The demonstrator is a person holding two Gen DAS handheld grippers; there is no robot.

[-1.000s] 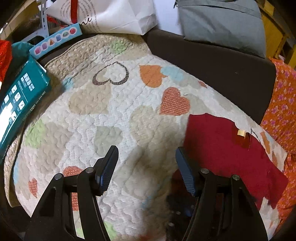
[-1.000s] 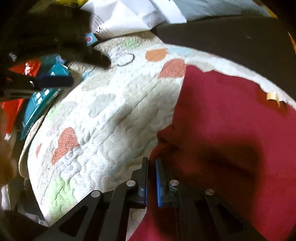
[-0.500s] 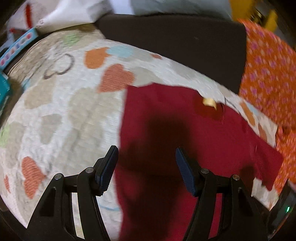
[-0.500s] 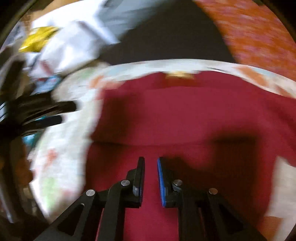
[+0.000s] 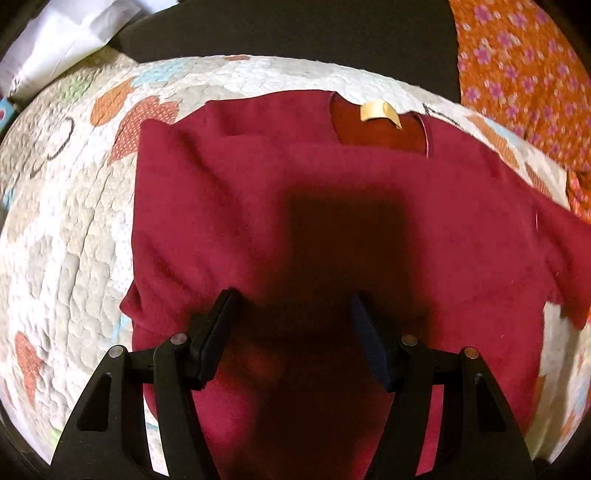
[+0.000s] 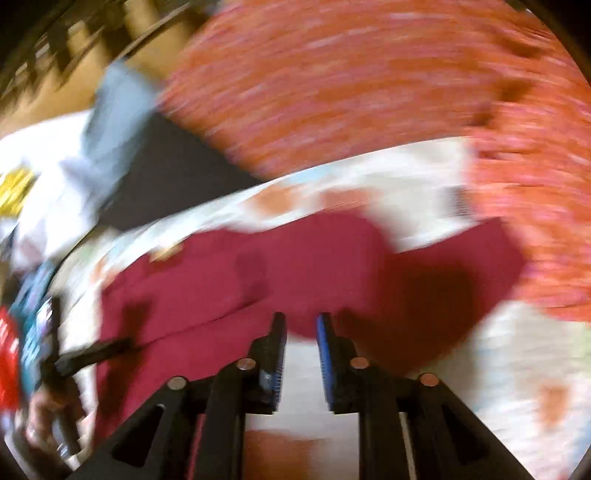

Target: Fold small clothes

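Left wrist view, nearest first: the left gripper (image 5: pixel 291 314) points steeply down with its jaws standing well apart and nothing between them, casting a dark shadow on the red shirt (image 5: pixel 229 206) directly beneath. The shirt lies spread on the heart-patterned quilt (image 5: pixel 62 229), its left side already folded in to a straight edge, the neck opening with its cream label (image 5: pixel 380 110) at the far edge, and one short sleeve (image 5: pixel 569 254) sticking out to the right. Beyond the quilt are a dark cushion (image 5: pixel 295 29), an orange flowered cloth (image 5: pixel 517 62) at the right and white paper (image 5: pixel 62 37) at the far left.

The right wrist view is heavily blurred. The right gripper (image 6: pixel 301 325) has just been opening; its jaws show a narrow gap with bare quilt visible through it, so it holds nothing. The spread sleeve (image 6: pixel 461 266) lies just ahead of it and a little right, the shirt body running away to the left, where the left gripper (image 6: pixel 92 354) shows as a dark bar.

The shirt's long axis runs from hem, near the left gripper, to collar. The unfolded sleeve side is the right gripper's by nearness; that looks like the next fold.
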